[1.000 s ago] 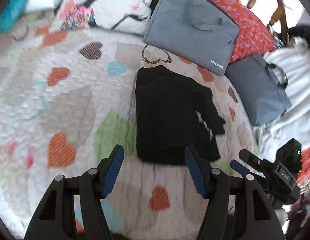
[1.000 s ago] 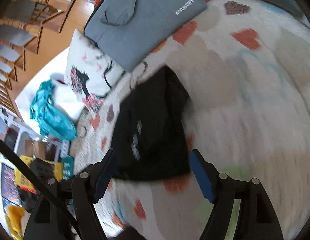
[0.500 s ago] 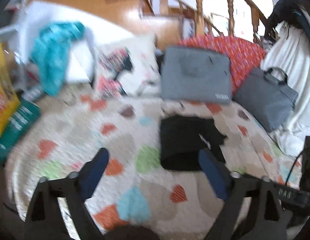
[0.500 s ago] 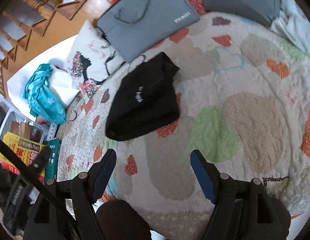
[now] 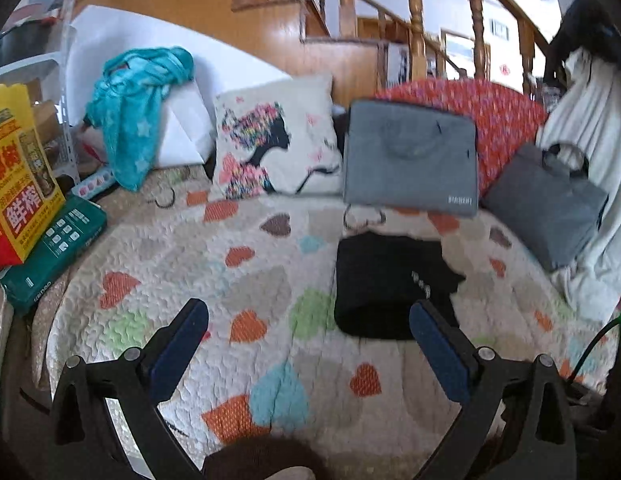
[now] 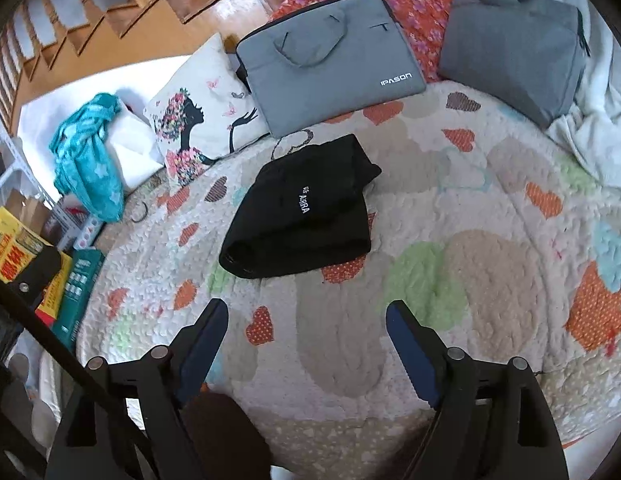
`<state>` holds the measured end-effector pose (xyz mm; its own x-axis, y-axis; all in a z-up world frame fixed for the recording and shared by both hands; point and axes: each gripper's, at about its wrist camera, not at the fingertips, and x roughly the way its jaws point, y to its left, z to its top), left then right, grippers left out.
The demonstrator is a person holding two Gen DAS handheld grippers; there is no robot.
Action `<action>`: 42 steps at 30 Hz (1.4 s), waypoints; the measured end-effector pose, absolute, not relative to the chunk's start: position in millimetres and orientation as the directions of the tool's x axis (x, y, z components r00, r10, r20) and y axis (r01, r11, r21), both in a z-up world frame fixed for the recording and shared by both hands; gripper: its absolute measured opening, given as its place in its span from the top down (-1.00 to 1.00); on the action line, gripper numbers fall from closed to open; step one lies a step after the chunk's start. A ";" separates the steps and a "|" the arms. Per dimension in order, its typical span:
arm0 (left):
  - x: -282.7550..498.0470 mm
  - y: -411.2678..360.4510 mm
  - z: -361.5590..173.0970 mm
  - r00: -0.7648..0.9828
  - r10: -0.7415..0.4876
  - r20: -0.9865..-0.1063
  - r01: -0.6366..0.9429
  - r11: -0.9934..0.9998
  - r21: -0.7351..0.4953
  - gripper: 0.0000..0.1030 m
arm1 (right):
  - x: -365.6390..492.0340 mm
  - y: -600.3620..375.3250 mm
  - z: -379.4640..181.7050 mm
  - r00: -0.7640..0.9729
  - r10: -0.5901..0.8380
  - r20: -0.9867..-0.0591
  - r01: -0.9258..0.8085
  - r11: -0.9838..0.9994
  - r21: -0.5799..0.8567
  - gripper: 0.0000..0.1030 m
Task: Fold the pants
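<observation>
Lying folded on quilt [image 6: 490, 280] — pants [image 6: 302, 216] | both grippers [image 5: 310, 320] [image 6: 306, 324] agape

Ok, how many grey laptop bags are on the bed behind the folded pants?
2. The lighter grey bag with white lettering leans on the red cushion just behind the black pants; the darker grey bag sits to its right by the white blanket. None seem hidden.
</observation>
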<state>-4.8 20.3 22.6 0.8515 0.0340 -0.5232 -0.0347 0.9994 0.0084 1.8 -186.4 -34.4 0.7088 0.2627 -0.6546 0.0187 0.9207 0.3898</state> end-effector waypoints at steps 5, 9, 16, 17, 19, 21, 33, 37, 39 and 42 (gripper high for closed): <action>2.1 20.3 11.2 0.821 0.018 -0.571 -0.032 0.999 -0.013 -0.95 | 2.0 -182.1 -33.8 0.713 0.225 -0.664 0.015 0.942 0.335 -0.68; 5.5 21.8 4.5 0.800 0.002 -0.601 -0.027 0.999 -0.033 -0.95 | 3.2 -178.6 -36.4 0.710 0.216 -0.670 0.011 0.948 0.318 -0.70; 11.7 18.8 -7.7 0.766 -0.022 -0.643 0.002 1.000 -0.031 -0.95 | 7.7 -170.2 -45.3 0.685 0.204 -0.700 0.010 0.957 0.288 -0.71; 12.5 18.4 -9.1 0.761 -0.024 -0.648 0.005 1.000 -0.031 -0.95 | 8.3 -170.3 -46.1 0.683 0.203 -0.702 0.011 0.958 0.288 -0.71; 12.9 16.9 -11.7 0.754 -0.031 -0.656 0.012 0.999 -0.033 -0.95 | 9.2 -170.8 -47.9 0.678 0.202 -0.707 0.013 0.958 0.286 -0.71; 13.4 15.9 -13.2 0.749 -0.036 -0.661 0.017 0.999 -0.034 -0.95 | 9.9 -171.6 -49.1 0.675 0.201 -0.710 0.016 0.958 0.286 -0.73; 16.8 13.6 -20.9 0.722 -0.051 -0.690 0.031 0.999 -0.041 -0.95 | 11.7 -173.4 -54.8 0.659 0.202 -0.724 0.027 0.956 0.292 -0.75; 17.9 13.6 -23.8 0.712 -0.056 -0.700 0.033 0.998 -0.046 -0.95 | 12.4 -174.5 -56.5 0.656 0.201 -0.728 0.030 0.956 0.291 -0.75; 19.1 14.4 -25.5 0.705 -0.063 -0.706 0.034 0.998 -0.055 -0.95 | 13.1 -174.4 -57.4 0.654 0.201 -0.729 0.031 0.956 0.291 -0.76; 21.1 15.9 -28.2 0.695 -0.071 -0.716 0.035 0.997 -0.065 -0.95 | 14.1 -174.2 -58.9 0.651 0.202 -0.732 0.029 0.957 0.289 -0.76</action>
<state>21.1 15.8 -28.2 0.6949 -0.0714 -0.7156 0.0355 0.9973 -0.0651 14.1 -174.2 -58.9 0.6508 0.2016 -0.7320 0.0293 0.9567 0.2895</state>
